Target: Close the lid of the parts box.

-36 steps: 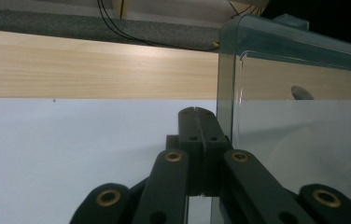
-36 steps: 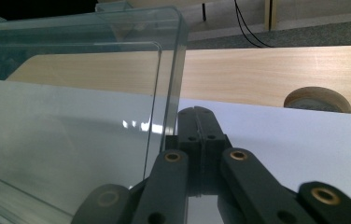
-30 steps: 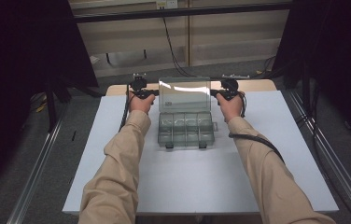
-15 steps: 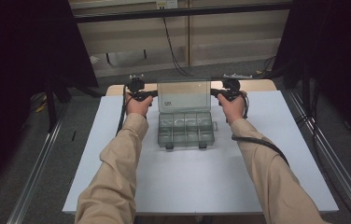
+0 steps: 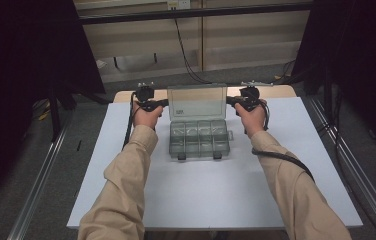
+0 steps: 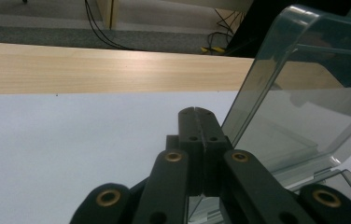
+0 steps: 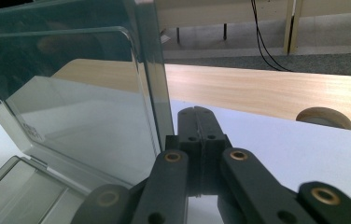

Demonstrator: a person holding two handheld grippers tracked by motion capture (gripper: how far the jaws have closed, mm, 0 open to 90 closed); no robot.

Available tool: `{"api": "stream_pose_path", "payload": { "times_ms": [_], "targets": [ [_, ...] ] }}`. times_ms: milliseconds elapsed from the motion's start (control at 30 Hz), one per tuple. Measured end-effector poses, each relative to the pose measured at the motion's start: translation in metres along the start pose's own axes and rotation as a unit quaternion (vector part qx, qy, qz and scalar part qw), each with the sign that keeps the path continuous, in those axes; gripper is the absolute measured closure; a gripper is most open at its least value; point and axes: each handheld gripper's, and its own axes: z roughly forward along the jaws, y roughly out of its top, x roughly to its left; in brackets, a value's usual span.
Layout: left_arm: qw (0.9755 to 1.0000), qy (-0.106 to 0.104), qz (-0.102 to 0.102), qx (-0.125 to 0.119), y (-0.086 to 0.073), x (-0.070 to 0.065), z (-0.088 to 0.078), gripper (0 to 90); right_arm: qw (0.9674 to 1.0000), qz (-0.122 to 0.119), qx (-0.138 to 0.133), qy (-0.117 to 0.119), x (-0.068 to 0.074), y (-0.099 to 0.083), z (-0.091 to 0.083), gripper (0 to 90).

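Observation:
A clear grey compartment box (image 5: 199, 140) lies on the white table (image 5: 201, 200) with its lid (image 5: 197, 102) standing open and nearly upright. My left gripper (image 5: 165, 103) is at the lid's left edge and my right gripper (image 5: 229, 100) at its right edge. In the left gripper view the jaws (image 6: 196, 109) are pressed together with nothing between them, and the lid (image 6: 304, 102) rises just to their right. In the right gripper view the jaws (image 7: 196, 109) are likewise shut and empty, beside the lid (image 7: 80, 93). The box's compartments (image 7: 19, 186) look empty.
A wooden strip (image 5: 286, 91) runs along the table's far edge, with a round disc (image 7: 324, 117) set in it. Metal rails (image 5: 41, 180) run along the floor on both sides. A black cable (image 5: 281, 157) trails from the right gripper.
The glare on the lid has gone as it tipped slightly farther back. Both hands have stayed beside the lid's edges, almost still.

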Motion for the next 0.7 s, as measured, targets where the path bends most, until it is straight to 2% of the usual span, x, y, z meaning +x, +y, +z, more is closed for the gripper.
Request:
{"api": "stream_pose_path", "payload": {
  "times_ms": [100,133,267,500,667,700],
  "targets": [
    [1.0000,-0.002,-0.001,-0.001,-0.001,-0.002,-0.002,90.0,1.0000,-0.006,0.000,0.003,0.001,-0.001,-0.004,90.0],
    [0.9999,0.001,0.010,0.007,-0.002,-0.002,-0.004,90.0,1.0000,-0.006,-0.001,0.001,0.001,-0.002,-0.005,90.0],
    [0.9999,-0.002,0.008,0.006,-0.005,-0.003,-0.006,90.0,0.9999,-0.012,0.000,0.003,0.003,-0.003,-0.008,90.0],
    [0.9998,0.005,0.018,0.012,-0.010,-0.005,-0.011,90.0,0.9998,-0.020,-0.004,0.004,0.007,-0.009,-0.013,90.0],
    [0.9997,0.003,0.023,0.012,-0.012,-0.006,-0.014,90.0,0.9997,-0.025,-0.002,0.004,0.009,-0.010,-0.017,90.0],
    [0.9997,0.009,0.022,0.012,-0.013,-0.007,-0.014,90.0,0.9996,-0.027,-0.003,0.003,0.009,-0.011,-0.017,90.0]
  ]
}}
